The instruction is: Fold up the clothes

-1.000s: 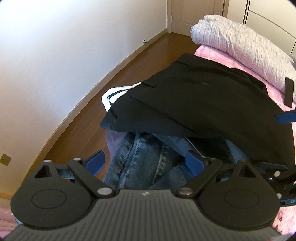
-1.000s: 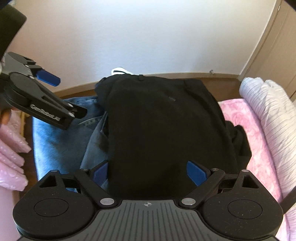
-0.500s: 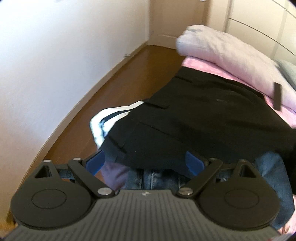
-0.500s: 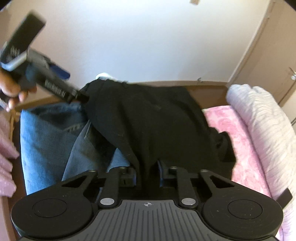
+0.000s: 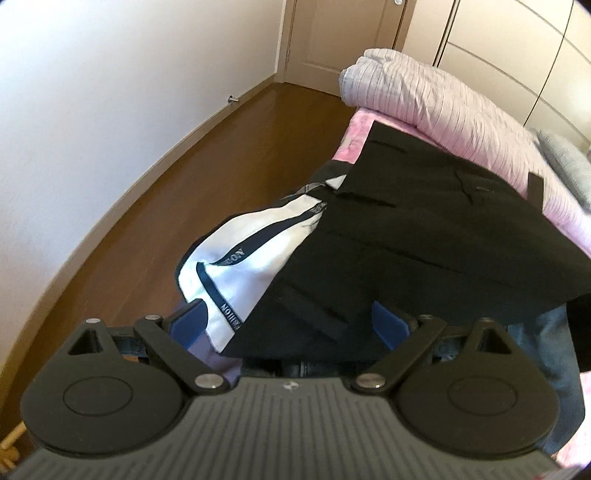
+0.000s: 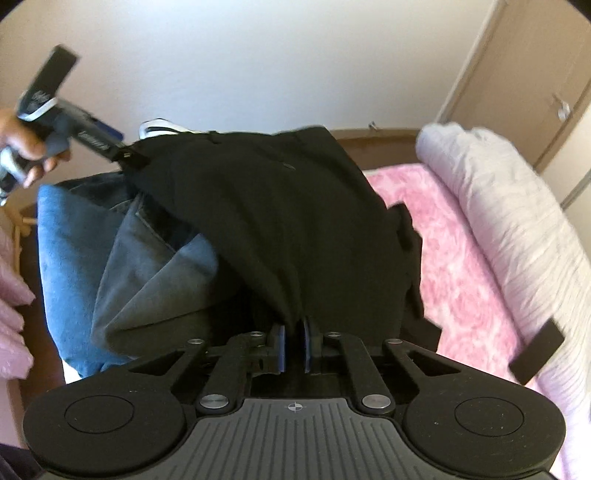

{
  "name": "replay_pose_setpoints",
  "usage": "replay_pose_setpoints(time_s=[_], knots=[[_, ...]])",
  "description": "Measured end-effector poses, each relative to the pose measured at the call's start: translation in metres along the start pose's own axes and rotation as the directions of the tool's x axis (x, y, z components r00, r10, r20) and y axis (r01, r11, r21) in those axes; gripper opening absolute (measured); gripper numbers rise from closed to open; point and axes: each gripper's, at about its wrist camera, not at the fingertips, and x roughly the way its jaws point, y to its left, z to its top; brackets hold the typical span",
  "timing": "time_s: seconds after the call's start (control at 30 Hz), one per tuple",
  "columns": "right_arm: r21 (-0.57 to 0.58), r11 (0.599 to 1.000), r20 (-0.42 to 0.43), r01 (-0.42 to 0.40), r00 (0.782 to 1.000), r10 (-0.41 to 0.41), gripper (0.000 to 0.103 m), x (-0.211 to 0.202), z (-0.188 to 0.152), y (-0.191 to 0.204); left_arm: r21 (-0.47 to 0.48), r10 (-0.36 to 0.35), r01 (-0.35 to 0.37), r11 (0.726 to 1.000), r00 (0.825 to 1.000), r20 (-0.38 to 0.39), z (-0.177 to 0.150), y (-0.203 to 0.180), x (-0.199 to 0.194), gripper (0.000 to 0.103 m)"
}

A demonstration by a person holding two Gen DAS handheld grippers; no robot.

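Pink bedspread (image 6: 458, 258) w/ rolled striped duvet (image 6: 517, 221); brown wood floor (image 5: 207, 177)

place: a home bedroom
bedding: pink bed cover (image 6: 454, 236), rolled striped quilt (image 5: 424, 92) along its far edge
room: wooden floor (image 5: 207, 155), white wall (image 5: 92, 92), door (image 5: 343, 33), wardrobe doors (image 5: 498, 48)

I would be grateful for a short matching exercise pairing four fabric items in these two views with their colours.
Items:
1. trousers
2. jeans
3. bed cover
4. rolled duvet

Colours:
a. pink
b. black
c. pale, thinly striped
d. blue

Pairs: 1-b, 2-d, 3-a, 4-c
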Motion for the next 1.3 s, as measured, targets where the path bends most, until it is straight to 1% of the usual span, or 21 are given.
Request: replay_pose_setpoints(time_s=[0.03, 0.07, 0.1, 0.13, 0.17, 0.2, 0.23, 0.3, 0.4, 0.5, 0.6, 0.63, 0.7, 0.77, 0.87, 0.97, 1.0, 1.07, 1.17, 1.23, 1.3], knots=[[-0.027, 1.0, 0.003, 0.003, 1.0, -0.003, 0.013, -0.001, 0.003, 0.006, -0.002, -0.014, 0.014, 1.0, 1.0, 0.0, 0.001, 0.0, 0.003, 0.093], [-0.054, 0.999, 0.007, 0.006, 1.0, -0.005, 0.025, -0.001, 0.006, 0.013, -0.004, -0.028, 0.028, 1.0, 1.0, -0.001, 0.002, 0.0, 0.007, 0.093], [-0.084, 0.996, 0.019, 0.006, 1.0, -0.004, 0.048, -0.001, 0.006, 0.022, -0.008, -0.046, 0.046, 0.999, 0.999, -0.004, 0.001, 0.0, 0.01, 0.088], [-0.117, 0.993, 0.043, 0.008, 0.999, -0.003, 0.062, -0.001, 0.004, 0.033, -0.011, -0.079, 0.079, 0.997, 0.997, -0.008, 0.001, 0.001, 0.013, 0.081], [-0.145, 0.989, 0.068, 0.009, 0.998, 0.001, 0.078, 0.0, 0.005, 0.041, -0.015, -0.114, 0.113, 0.993, 0.993, -0.013, 0.001, 0.002, 0.015, 0.062], [-0.171, 0.985, 0.088, 0.007, 0.996, 0.008, 0.079, 0.001, 0.009, 0.047, -0.01, -0.116, 0.116, 0.993, 0.993, -0.013, 0.003, 0.0, 0.015, 0.049], [-0.19, 0.982, 0.102, 0.0, 0.995, 0.02, 0.079, 0.002, 0.013, 0.053, -0.005, -0.114, 0.113, 0.994, 0.993, -0.011, 0.005, -0.003, 0.014, 0.043], [-0.208, 0.978, 0.117, -0.008, 0.993, 0.033, 0.079, 0.011, 0.024, 0.062, 0.004, -0.109, 0.109, 0.994, 0.994, -0.004, 0.009, -0.005, 0.01, 0.013], [-0.227, 0.974, 0.161, 0.004, 0.986, 0.033, 0.079, 0.026, 0.042, 0.074, -0.001, -0.137, 0.137, 0.991, 0.99, 0.025, 0.017, -0.005, -0.009, 0.007], [-0.301, 0.952, 0.183, 0.055, 0.983, 0.001, 0.079, 0.05, 0.059, 0.091, 0.017, -0.175, 0.174, 0.985, 0.982, 0.073, 0.029, -0.012, -0.034, 0.006], [-0.408, 0.907, 0.18, 0.102, 0.983, -0.03, 0.078, 0.08, 0.064, 0.109, 0.042, -0.222, 0.219, 0.975, 0.968, 0.115, 0.04, -0.024, -0.059, 0.006], [-0.431, 0.894, 0.195, 0.122, 0.98, -0.04, 0.071, 0.087, 0.064, 0.112, 0.055, -0.233, 0.228, 0.972, 0.965, 0.121, 0.043, -0.029, -0.066, 0.006], [-0.431, 0.89, 0.211, 0.145, 0.976, -0.056, 0.015, 0.093, 0.065, 0.109, 0.09, -0.252, 0.242, 0.966, 0.959, 0.128, 0.045, -0.043, -0.076, 0.007], [-0.386, 0.913, 0.227, 0.135, 0.973, -0.048, 0.003, 0.087, 0.066, 0.097, 0.114, -0.255, 0.241, 0.964, 0.957, 0.135, 0.045, -0.055, -0.084, 0.011], [-0.286, 0.948, 0.28, 0.143, 0.958, -0.06, 0.002, 0.058, 0.063, 0.069, 0.128, -0.27, 0.252, 0.959, 0.952, 0.145, 0.042, -0.069, -0.095, 0.041], [-0.145, 0.976, 0.323, 0.164, 0.94, -0.11, 0.002, 0.012, 0.054, 0.031, 0.124, -0.304, 0.286, 0.95, 0.937, 0.172, 0.035, -0.076, -0.112, 0.051], [-0.097, 0.98, 0.331, 0.172, 0.935, -0.131, 0.001, -0.003, 0.048, 0.018, 0.117, -0.302, 0.284, 0.952, 0.935, 0.185, 0.032, -0.079, -0.117, 0.062], [-0.016, 0.982, 0.334, 0.187, 0.927, -0.171, 0.001, -0.028, 0.034, -0.002, 0.091, -0.287, 0.274, 0.957, 0.937, 0.198, 0.026, -0.085, -0.118, 0.071], [0.1, 0.974, 0.321, 0.203, 0.92, -0.225, 0.001, -0.059, 0.007, -0.025, 0.061, -0.316, 0.31, 0.949, 0.938, 0.141, 0.019, -0.103, -0.1, 0.071], [0.166, 0.963, 0.304, 0.214, 0.917, -0.257, 0.0, -0.075, -0.012, -0.035, 0.079, -0.349, 0.342, 0.936, 0.932, 0.095, 0.016, -0.122, -0.084, 0.071], [0.205, 0.95, 0.284, 0.236, 0.914, -0.289, 0.0, -0.09, -0.031, -0.038, 0.091, -0.39, 0.385, 0.919, 0.919, 0.053, 0.013, -0.142, -0.071, 0.071]])
